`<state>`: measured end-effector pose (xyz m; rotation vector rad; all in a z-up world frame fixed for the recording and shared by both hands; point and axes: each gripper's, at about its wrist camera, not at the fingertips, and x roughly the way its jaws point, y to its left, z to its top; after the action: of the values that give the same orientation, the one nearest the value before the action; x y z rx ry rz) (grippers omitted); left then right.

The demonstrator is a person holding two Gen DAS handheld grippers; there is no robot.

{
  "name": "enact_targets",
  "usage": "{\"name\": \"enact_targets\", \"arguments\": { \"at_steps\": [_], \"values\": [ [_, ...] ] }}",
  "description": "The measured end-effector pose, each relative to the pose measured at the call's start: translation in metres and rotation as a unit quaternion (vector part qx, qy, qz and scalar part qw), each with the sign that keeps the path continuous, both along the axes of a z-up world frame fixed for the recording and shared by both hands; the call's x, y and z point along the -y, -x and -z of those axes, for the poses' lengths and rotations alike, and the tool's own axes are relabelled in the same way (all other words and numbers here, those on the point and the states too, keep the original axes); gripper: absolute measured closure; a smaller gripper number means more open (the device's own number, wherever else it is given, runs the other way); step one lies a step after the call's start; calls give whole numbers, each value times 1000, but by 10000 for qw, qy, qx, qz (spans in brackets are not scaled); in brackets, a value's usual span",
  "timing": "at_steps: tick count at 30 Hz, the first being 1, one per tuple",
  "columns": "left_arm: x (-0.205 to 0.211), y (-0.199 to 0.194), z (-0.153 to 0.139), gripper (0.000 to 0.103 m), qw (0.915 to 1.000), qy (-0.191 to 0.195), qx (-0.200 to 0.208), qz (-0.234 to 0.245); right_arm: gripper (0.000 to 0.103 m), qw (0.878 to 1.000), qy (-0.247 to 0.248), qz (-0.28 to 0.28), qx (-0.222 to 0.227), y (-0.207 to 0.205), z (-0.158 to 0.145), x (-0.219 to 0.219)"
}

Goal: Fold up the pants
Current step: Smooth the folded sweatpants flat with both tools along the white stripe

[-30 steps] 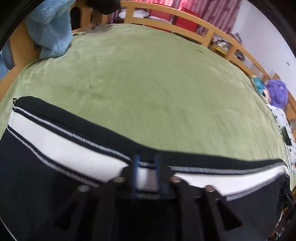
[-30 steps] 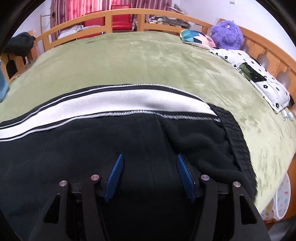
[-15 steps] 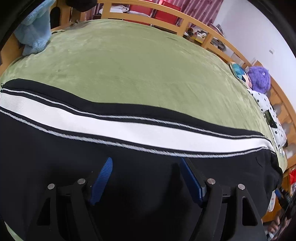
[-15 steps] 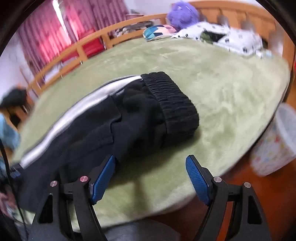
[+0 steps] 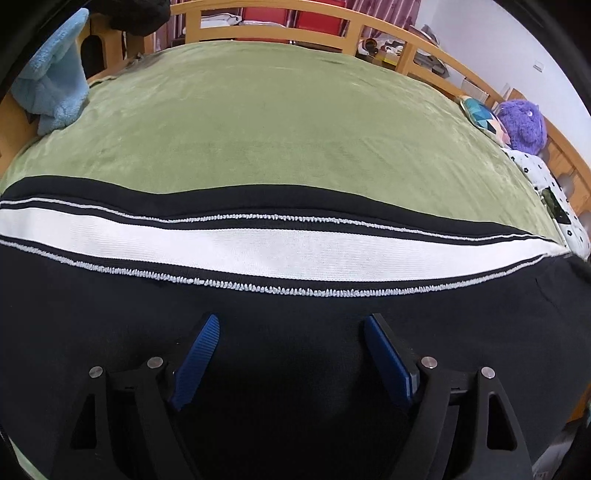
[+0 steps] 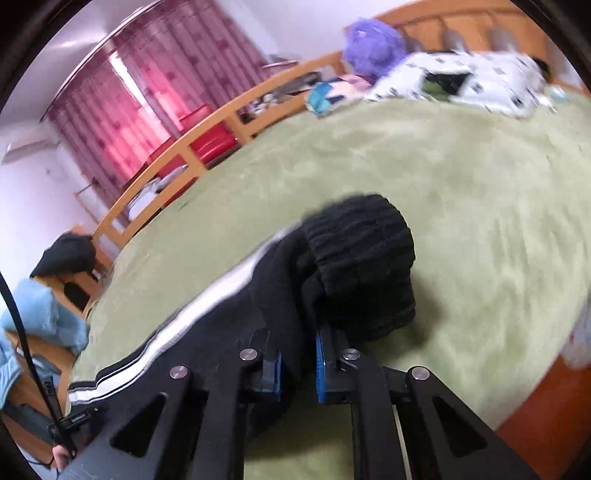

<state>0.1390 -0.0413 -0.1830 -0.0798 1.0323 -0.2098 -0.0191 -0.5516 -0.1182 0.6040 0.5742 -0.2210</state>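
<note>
Pants (image 5: pixel 295 332) are lying flat on the green bed cover (image 5: pixel 295 129), along the near edge of the bed. Long axis is running left-right across my left view, parallel to that edge; the white side stripe (image 5: pixel 277 251) is tracing the same line on the far side of the fabric. Ribbed black end (image 6: pixel 364 266) is pointing to my right, toward the pillow end of the bed; which end of the pants it is, I can't tell.

My left tongs (image 5: pixel 291 363) are hovering over the black fabric with the blue pads (image 5: pixel 197 360) standing wide apart, jaws having just been opening further, nothing pinched between them.

My right tongs (image 6: pixel 298 373) are nearly closed, having just been clamping down, and they're gripping a fold of black fabric right beside the ribbed end. That view is motion-blurred.

Edges and room: beyond the stripe, the green cover is running bare all the way to the wooden bed rail (image 5: pixel 277 11). Blue blanket (image 5: pixel 55 81) is sitting at the far left corner, well apart from the pants. Purple plush (image 5: pixel 522 125) and spotted pillow (image 5: pixel 543 177) are at the far right, also well apart. To the right of the ribbed end, a strip of green cover is lying before the bed's edge.
</note>
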Motion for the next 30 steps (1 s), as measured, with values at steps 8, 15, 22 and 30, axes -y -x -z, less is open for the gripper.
{"name": "enact_targets", "arguments": {
  "at_steps": [8,15,22,30],
  "values": [
    [1,4,-1,23,9999,104,-11,-36,82,9936,163,-193,-1104,-25,48,15],
    [-7,11,-5,23,9993,379,-63,-18,66,9946,679,67,-786,22,-2,-15],
    [7,24,-13,23,9971,653,22,396,62,9831,994,-1403,-628,0,0,-118],
    [-1,35,-20,23,9966,611,84,554,101,9780,818,-1244,-1464,13,50,-95]
  ]
}}
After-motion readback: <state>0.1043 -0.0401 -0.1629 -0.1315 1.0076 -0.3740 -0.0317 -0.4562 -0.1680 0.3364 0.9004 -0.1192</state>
